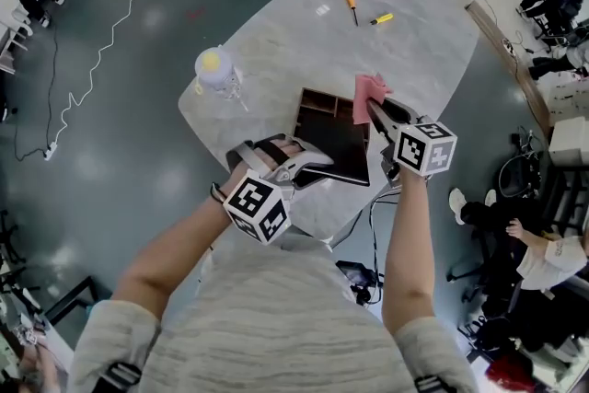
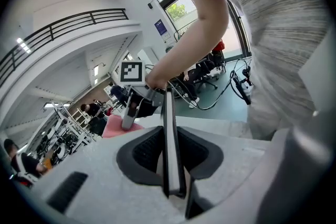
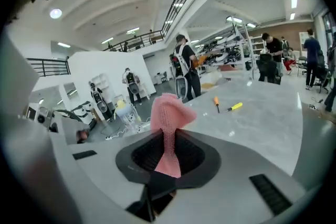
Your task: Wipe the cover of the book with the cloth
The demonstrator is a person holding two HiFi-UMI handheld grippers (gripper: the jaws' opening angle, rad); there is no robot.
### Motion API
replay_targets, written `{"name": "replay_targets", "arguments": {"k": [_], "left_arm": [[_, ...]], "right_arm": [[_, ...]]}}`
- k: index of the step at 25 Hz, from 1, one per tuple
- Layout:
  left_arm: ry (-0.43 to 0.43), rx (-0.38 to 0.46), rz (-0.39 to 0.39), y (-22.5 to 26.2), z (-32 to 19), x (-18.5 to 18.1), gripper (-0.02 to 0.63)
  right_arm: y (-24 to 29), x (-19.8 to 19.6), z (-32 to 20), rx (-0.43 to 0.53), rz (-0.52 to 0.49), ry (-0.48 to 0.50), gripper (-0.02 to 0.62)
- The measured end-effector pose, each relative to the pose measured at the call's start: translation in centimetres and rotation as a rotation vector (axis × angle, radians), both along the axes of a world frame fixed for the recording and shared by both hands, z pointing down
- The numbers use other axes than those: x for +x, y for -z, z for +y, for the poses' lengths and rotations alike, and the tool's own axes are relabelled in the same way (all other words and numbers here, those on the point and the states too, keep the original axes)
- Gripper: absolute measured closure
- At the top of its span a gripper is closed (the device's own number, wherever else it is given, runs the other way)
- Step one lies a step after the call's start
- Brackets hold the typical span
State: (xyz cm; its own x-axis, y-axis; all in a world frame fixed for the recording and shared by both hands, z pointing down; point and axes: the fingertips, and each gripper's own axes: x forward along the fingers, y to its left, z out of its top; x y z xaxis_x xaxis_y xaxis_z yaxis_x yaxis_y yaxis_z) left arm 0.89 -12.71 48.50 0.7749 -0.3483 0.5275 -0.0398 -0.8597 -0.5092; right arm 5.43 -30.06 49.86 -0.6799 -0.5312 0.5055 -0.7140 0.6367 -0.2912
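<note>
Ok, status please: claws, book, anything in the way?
Left claw shut on book edge. Right claw shut on pink cloth, at book's far corner. Cover clear; bottle, tools apart.

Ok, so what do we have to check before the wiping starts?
1. Left hand-held gripper clamped on the book: ok, the book's edge sits between its jaws.
2. Right hand-held gripper holding the pink cloth: ok, the cloth is pinched between its jaws.
3. Cloth touching the cover: cannot tell; it is at the book's far right corner.
4. Book resting on the table: ok.
5. Bottle out of the wiping path: ok, it stands apart from the book, off to its left.
</note>
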Motion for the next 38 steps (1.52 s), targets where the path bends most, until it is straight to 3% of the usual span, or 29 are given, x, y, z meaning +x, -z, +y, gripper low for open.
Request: {"name": "replay_targets", "arguments": {"k": [5, 10, 15, 20, 24, 31, 38], "left_arm": [[0.029, -0.007, 0.007, 0.4, -0.4, 0.2, 0.528], [0.132, -0.051, 0.066, 1.6, -2.3, -0.2, 0.529], [0.21, -0.093, 0.116, 3.4, -3.5, -0.5, 0.529], [0.155, -0.15, 0.127, 5.3, -3.2, 0.0, 0.529], [0.102, -0.202, 0.093, 5.9, -2.3, 0.4, 0.529], [0.056, -0.251, 0.013, 3.9, -1.0, 0.7, 0.529], [0.046, -0.275, -0.02, 1.1, -1.5, 0.8, 0.529]], "right_arm": [[4.7, 1.7, 2.0, 0.13, -0.093, -0.065, 0.538], [9.3, 3.0, 4.6, 0.283, -0.239, -0.159, 0.538], [11.1, 4.2, 7.7, 0.36, -0.281, -0.215, 0.538], [12.3, 6.2, 9.3, 0.394, -0.32, -0.258, 0.538], [13.0, 7.6, 9.7, 0.408, -0.335, -0.3, 0.538], [13.3, 8.9, 10.7, 0.419, -0.346, -0.336, 0.538], [12.6, 8.7, 11.6, 0.402, -0.346, -0.33, 0.538]]}}
